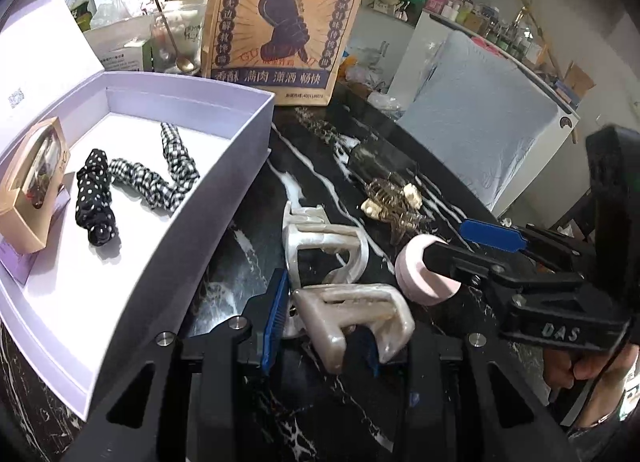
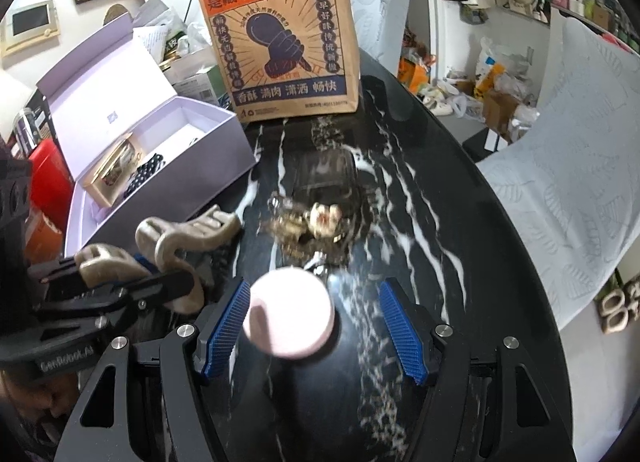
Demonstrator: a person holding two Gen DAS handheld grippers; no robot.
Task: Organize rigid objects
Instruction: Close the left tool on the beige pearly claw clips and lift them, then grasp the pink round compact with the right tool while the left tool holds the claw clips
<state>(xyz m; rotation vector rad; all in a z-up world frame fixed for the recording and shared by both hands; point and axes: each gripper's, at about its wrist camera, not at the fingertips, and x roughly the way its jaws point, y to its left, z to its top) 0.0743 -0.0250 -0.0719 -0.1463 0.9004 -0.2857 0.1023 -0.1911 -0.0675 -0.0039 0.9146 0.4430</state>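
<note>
My left gripper (image 1: 320, 322) is shut on a pearly beige hair claw clip (image 1: 352, 318), just right of the open lilac box (image 1: 224, 198). A second white claw clip (image 1: 324, 246) lies just beyond it on the black marble table. My right gripper (image 2: 316, 322) is open around a pink round case (image 2: 290, 312); the left pad (image 2: 226, 326) is close to it, the right pad is apart. The same gripper (image 1: 460, 246) and case (image 1: 420, 274) show in the left wrist view. A gold clip with white ornaments (image 1: 394, 198) lies further back.
The box holds a black dotted scrunchie (image 1: 96, 198), a checked scrunchie (image 1: 160, 174) and a small tan carton (image 1: 32, 190). A brown printed paper bag (image 1: 288, 22) stands behind. A dark clear case (image 1: 376, 160) lies near the gold clip. The table edge curves at right.
</note>
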